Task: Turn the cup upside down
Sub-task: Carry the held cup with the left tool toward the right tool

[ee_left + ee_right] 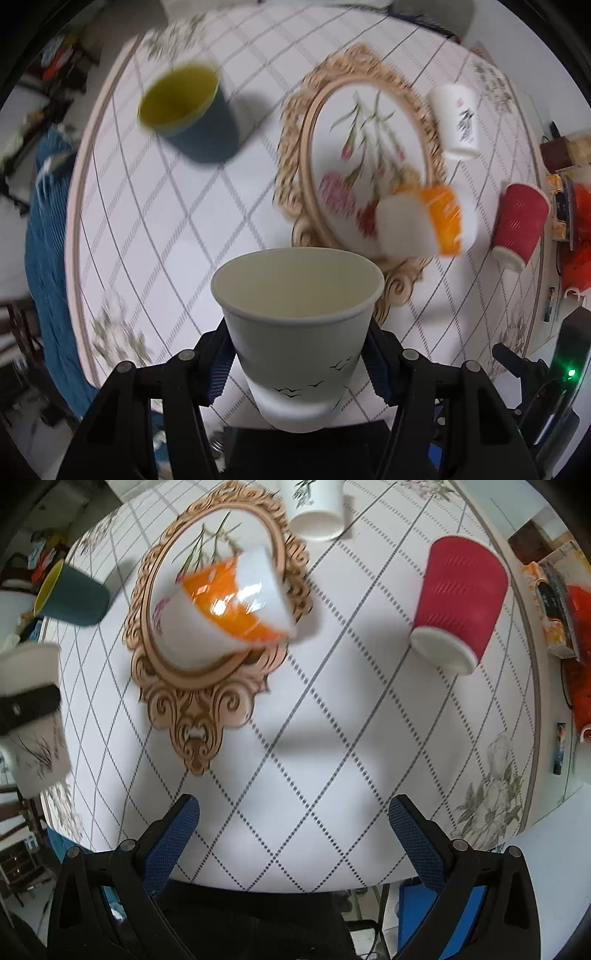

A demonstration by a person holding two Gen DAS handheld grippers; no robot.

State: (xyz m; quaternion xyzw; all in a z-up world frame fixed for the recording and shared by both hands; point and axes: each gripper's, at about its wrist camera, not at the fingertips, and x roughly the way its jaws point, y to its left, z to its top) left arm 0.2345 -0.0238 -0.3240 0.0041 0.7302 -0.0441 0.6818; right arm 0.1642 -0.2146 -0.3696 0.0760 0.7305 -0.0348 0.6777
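Closest to the left camera, a pale grey-green paper cup (297, 332) printed with small black birds sits upright, mouth up, pinched between the ribbed blue pads (218, 363) of the left gripper (297, 363), which grasps it around the lower body. It appears raised off the round table (155, 229), though I cannot be sure.

At 11 o'clock from that cup stands a dark blue cup (190, 114) with a yellow inside, mouth up. At 1 o'clock an ornate oval tray (364, 162) with a flower pattern carries an orange and white cup (424, 223) standing bottom up. Past the tray's far rim, a white printed cup (456, 122) also stands bottom up. At 3 o'clock a red ribbed cup (519, 221) is inverted too.

Over on the right wrist view, the right gripper (293, 830) hangs with its jaws spread wide, nothing between the blue fingers (171, 840), above the checked tablecloth (332, 716). The held paper cup shows blurred at 9 o'clock in that view.
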